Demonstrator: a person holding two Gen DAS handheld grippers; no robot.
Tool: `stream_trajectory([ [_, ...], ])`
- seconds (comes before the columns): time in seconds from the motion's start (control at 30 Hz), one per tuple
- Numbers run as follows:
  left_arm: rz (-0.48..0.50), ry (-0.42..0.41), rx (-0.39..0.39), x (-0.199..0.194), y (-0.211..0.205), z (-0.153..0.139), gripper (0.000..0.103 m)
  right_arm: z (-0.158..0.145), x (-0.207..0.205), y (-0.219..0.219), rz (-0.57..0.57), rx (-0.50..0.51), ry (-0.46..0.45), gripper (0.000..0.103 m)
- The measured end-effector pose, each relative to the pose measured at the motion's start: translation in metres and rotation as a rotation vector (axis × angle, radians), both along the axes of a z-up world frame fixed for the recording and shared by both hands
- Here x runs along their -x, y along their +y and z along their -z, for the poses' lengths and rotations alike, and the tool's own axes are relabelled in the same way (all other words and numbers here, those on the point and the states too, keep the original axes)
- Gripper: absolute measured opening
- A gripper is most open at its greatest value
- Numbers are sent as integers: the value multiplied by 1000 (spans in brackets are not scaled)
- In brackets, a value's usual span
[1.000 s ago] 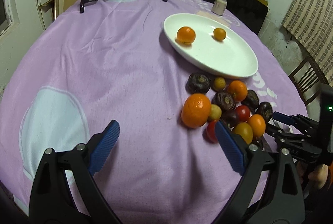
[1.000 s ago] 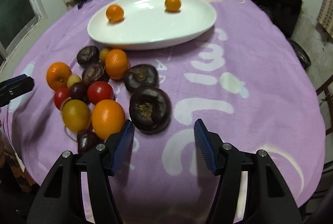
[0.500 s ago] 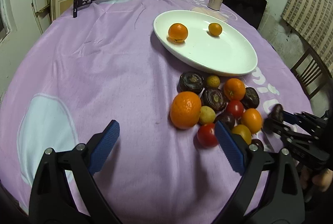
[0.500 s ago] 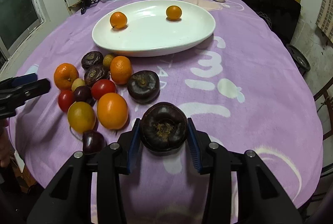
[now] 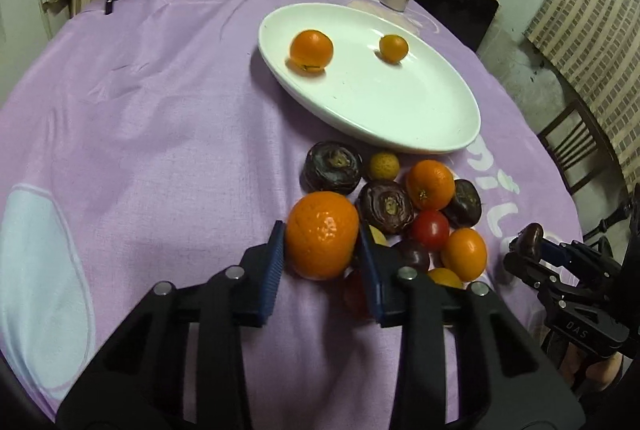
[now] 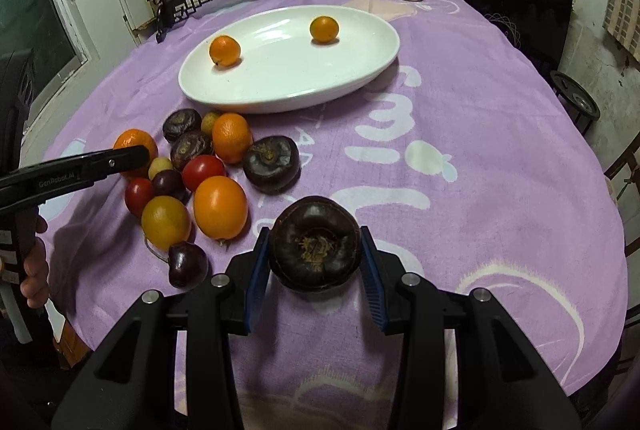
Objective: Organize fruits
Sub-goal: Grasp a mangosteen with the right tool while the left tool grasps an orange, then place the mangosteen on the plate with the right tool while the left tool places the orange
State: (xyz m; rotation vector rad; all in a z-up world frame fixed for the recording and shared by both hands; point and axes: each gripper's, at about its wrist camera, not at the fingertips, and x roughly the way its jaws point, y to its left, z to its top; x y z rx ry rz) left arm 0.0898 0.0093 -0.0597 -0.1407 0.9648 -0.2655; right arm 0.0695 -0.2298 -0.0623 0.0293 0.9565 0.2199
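Large orange (image 5: pixel 322 235) sits between our closing left gripper (image 5: pixel 322 258) jaws, right gripper (image 6: pixel 315 262) clamps dark fruit (image 6: pixel 315 243); we advise lifting both straight, clear of the pile

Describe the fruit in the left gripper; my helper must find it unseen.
Below the white plate lies a fruit pile. At its left edge sits the big orange, between the closing left gripper pads. It is the largest there.
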Motion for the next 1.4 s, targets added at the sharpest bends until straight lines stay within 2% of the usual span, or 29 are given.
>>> stream_trajectory([
  [0.4, 38, -62, 0, 22, -5, -27, 36, -7, -2, 2, -4, -8, -20, 43],
  [0.63, 83, -64, -14, 6, -12, -38, 36, -24, -25, 9, -41, -12, -48, 43],
  [0.8, 111, -61, -42, -46, -26, -60, 36, -42, -82, 15, -63, -11, -61, 43],
  [0.87, 94, -68, -84, -83, -35, -69, 36, -49, -111, 18, -65, -14, -67, 43],
  [0.93, 94, -50, -83, -118, -43, -70, 36, -50, -136, 21, -71, -2, -74, 43],
  [1.13, 90, 51, -70, -197, -61, -44, 36, -23, -204, 19, -25, 5, 2, 43],
  [1.27, 93, 77, -66, -217, -66, -30, 36, -8, -228, 13, -10, 3, 32, 43],
  [1.4, 95, 85, -74, -229, -68, -21, 36, -2, -235, 12, -9, 4, 38, 43],
])
